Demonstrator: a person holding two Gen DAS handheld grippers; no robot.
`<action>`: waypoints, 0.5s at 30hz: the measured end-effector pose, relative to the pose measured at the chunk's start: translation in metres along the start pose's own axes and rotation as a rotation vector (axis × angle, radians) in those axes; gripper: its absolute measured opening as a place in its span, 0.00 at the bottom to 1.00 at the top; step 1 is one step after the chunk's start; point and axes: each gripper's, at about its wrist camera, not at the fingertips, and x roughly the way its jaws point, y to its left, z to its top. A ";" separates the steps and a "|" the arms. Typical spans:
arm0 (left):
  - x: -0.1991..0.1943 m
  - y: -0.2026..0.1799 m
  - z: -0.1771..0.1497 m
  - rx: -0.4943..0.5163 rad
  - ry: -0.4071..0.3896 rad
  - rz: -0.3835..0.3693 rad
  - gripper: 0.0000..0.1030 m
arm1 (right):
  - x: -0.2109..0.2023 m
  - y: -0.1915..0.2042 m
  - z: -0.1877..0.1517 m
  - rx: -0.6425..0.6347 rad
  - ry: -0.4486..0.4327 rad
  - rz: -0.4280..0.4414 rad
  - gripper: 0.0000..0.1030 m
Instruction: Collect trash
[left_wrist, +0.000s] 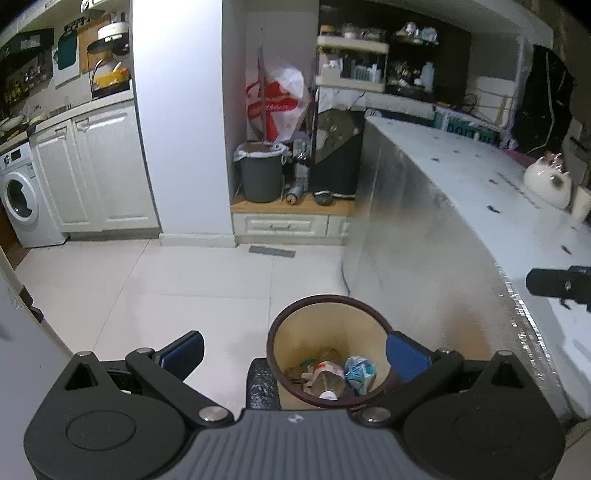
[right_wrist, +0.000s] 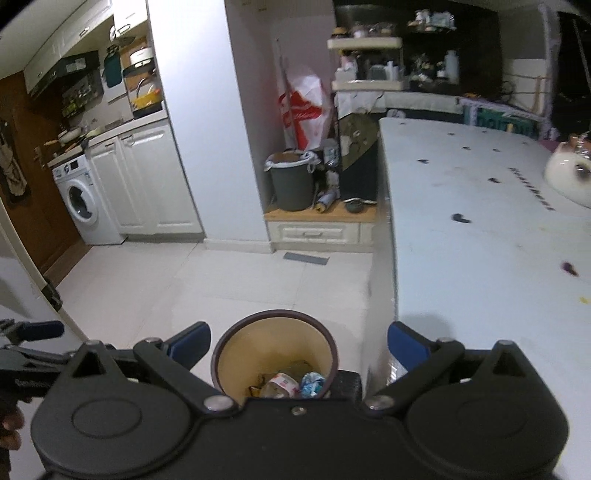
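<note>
Trash already lying in waste bin (left_wrist: 328, 310): clear plastic bottle (left_wrist: 327, 380) with white cap, crumpled blue-white wrapper (left_wrist: 359, 373), some brownish scraps underneath, too dim to identify. Bin round, cream inside, dark rim, standing on floor tiles (left_wrist: 147, 280) just beside foil-faced side of white counter (left_wrist: 480, 192).

Left gripper (left_wrist: 293, 350) held above bin mouth, both blue pads spread wide, nothing between them. Right gripper (right_wrist: 299, 345) likewise splayed and empty, bin mouth framed between its fingers. Tip of the other tool visible at frame edge in each view.

Counter top: several small dark specks (right_wrist: 461, 218), possibly leftover litter, too small to tell. White teapot (left_wrist: 548, 182) near far counter edge.

Risks, as judgement:
- 2 grippers close over 1 bin; fingers likely to knock together if both descend at once.
- Bin light-looking, with a dark object pressed against its near side; a nudge on rim could tip it and spill bottle and wrapper onto tiles.
- Specks tiny and flat; wide pads may slide over them or flick them off counter edge instead of pinching.
- Teapot close to some specks; a reach across counter could clip it.
- Grey bucket (left_wrist: 260, 171) in alcove could be mistaken for target container; well apart from this bin.
</note>
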 end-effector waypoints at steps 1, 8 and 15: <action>-0.004 -0.002 -0.002 0.004 -0.006 -0.002 1.00 | -0.006 -0.002 -0.004 0.003 -0.008 -0.013 1.00; -0.027 -0.018 -0.020 0.002 -0.025 -0.010 1.00 | -0.037 -0.008 -0.029 0.011 -0.035 -0.053 1.00; -0.048 -0.030 -0.035 0.003 -0.044 -0.028 1.00 | -0.059 -0.015 -0.057 0.006 -0.052 -0.104 1.00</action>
